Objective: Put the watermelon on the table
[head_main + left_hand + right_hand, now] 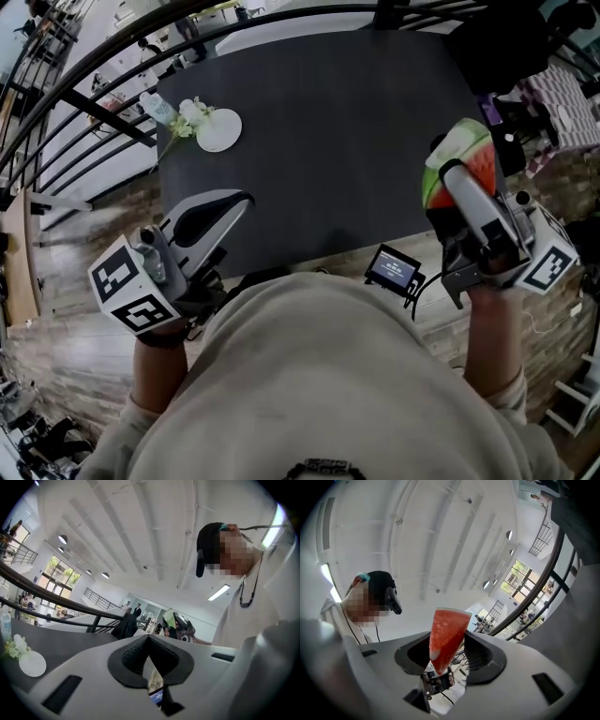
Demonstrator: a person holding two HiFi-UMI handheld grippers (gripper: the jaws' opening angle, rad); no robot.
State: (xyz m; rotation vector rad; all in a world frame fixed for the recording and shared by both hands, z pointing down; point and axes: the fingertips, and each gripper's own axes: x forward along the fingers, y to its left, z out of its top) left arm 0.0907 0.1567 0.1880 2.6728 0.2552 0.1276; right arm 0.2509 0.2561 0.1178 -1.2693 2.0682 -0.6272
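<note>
A watermelon slice, red flesh with a green rind, stands between the jaws of my right gripper, which is shut on it just off the right edge of the dark table. In the right gripper view the watermelon slice points up and outward from my right gripper. My left gripper hovers at the table's front left corner, shut with nothing in it. In the left gripper view its pads meet at the tip of the left gripper, and the slice's rind shows far off.
A white plate with white flowers and a plastic bottle sit at the table's far left corner. A black railing curves round the table's far side. A small screen device hangs at the table's near edge.
</note>
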